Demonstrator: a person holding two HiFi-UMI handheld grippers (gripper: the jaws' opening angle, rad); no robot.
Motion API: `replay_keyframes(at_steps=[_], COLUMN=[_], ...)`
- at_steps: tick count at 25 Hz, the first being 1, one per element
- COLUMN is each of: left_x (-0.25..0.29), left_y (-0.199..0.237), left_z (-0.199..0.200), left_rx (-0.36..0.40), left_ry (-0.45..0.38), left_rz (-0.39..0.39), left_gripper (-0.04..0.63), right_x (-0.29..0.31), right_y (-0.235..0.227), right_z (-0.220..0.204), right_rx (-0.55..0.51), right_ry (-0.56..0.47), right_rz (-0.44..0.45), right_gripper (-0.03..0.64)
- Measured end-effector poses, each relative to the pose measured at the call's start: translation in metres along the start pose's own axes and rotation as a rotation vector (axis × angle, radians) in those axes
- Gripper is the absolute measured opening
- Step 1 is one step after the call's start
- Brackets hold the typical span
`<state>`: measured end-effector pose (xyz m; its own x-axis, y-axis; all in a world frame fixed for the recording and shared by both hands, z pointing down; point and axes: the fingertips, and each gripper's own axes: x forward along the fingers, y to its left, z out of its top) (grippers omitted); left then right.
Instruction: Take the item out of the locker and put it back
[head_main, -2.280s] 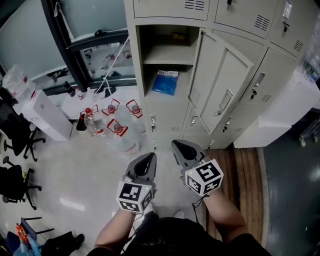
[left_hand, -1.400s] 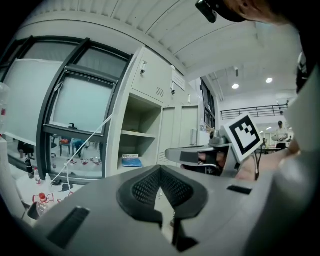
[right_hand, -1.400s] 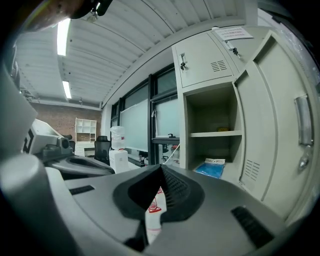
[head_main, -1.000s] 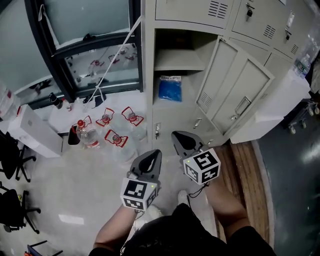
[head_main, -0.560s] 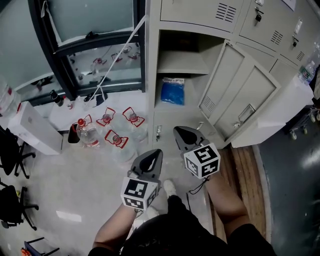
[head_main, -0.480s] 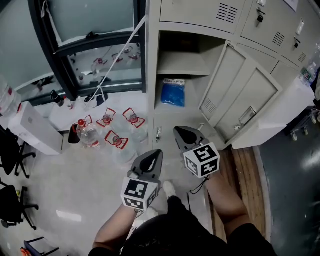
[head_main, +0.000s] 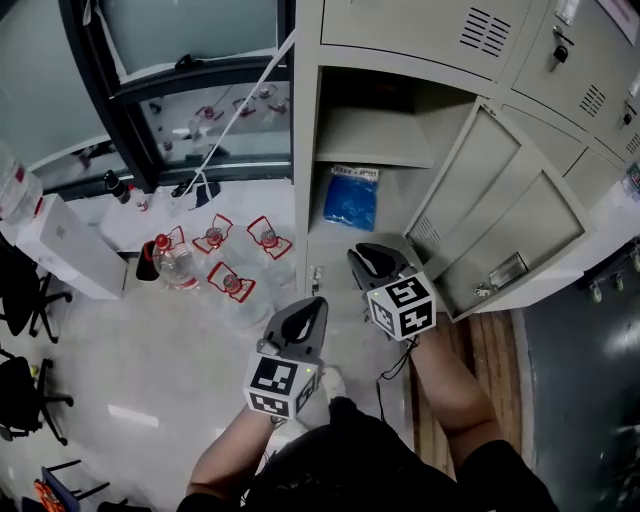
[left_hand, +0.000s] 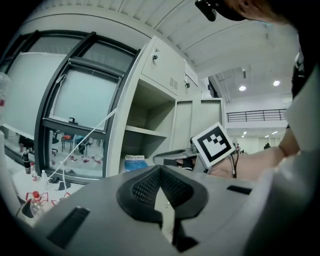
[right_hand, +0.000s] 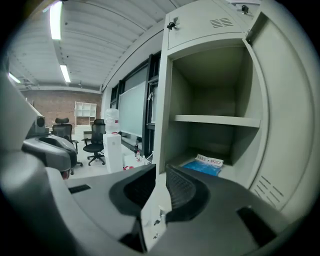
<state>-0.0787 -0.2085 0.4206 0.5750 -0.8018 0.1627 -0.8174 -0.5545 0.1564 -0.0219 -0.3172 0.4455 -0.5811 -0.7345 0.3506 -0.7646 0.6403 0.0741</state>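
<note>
A blue packet (head_main: 350, 198) with a white label lies on the floor of the open locker's (head_main: 375, 140) lower compartment, under a bare shelf. It also shows in the left gripper view (left_hand: 134, 163) and the right gripper view (right_hand: 202, 166). My right gripper (head_main: 368, 255) (right_hand: 159, 172) points at the locker opening, a short way in front of the packet. Its jaws are opening and nothing is between them. My left gripper (head_main: 308, 308) (left_hand: 160, 170) hangs lower and to the left, shut and empty.
The locker door (head_main: 500, 215) stands swung open to the right. Several water bottles with red handles (head_main: 215, 255) stand on the floor at the left, beside a white box (head_main: 65, 245) and office chairs (head_main: 25, 290). A wooden platform (head_main: 490, 370) runs along the right.
I have moved closer to the locker, which now fills more of the view. The right gripper has advanced toward the opening and the packet. The left gripper has kept its place.
</note>
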Motion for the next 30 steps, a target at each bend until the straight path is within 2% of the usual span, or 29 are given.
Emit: replay_keyframes(at_steps=[5, 15, 20, 30], left_x=[0.024, 0.053, 0.058, 0.063], left_y=[0.007, 0.024, 0.038, 0.055], left_z=[-0.003, -0.009, -0.01, -0.017], left_rx=[-0.014, -0.034, -0.041, -0.064], left_ry=[0.009, 0.025, 0.031, 0.046], left_rz=[0.005, 0.011, 0.032, 0.061], left_gripper=[0.003, 0.003, 0.003, 0.003], right_x=[0.031, 0.088, 0.109, 0.136], right_y=[-0.025, -0.063, -0.068, -0.067], right_z=[-0.011, -0.04, -0.056, -0.062], right_rx=[-0.069, -0.294, -0.32, -0.362], right_ry=[0.065, 0.248, 0.307, 0.345], right_rz=[-0.011, -0.055, -0.031, 0.015], right_gripper=[0.103, 0.142, 0.164, 0.198])
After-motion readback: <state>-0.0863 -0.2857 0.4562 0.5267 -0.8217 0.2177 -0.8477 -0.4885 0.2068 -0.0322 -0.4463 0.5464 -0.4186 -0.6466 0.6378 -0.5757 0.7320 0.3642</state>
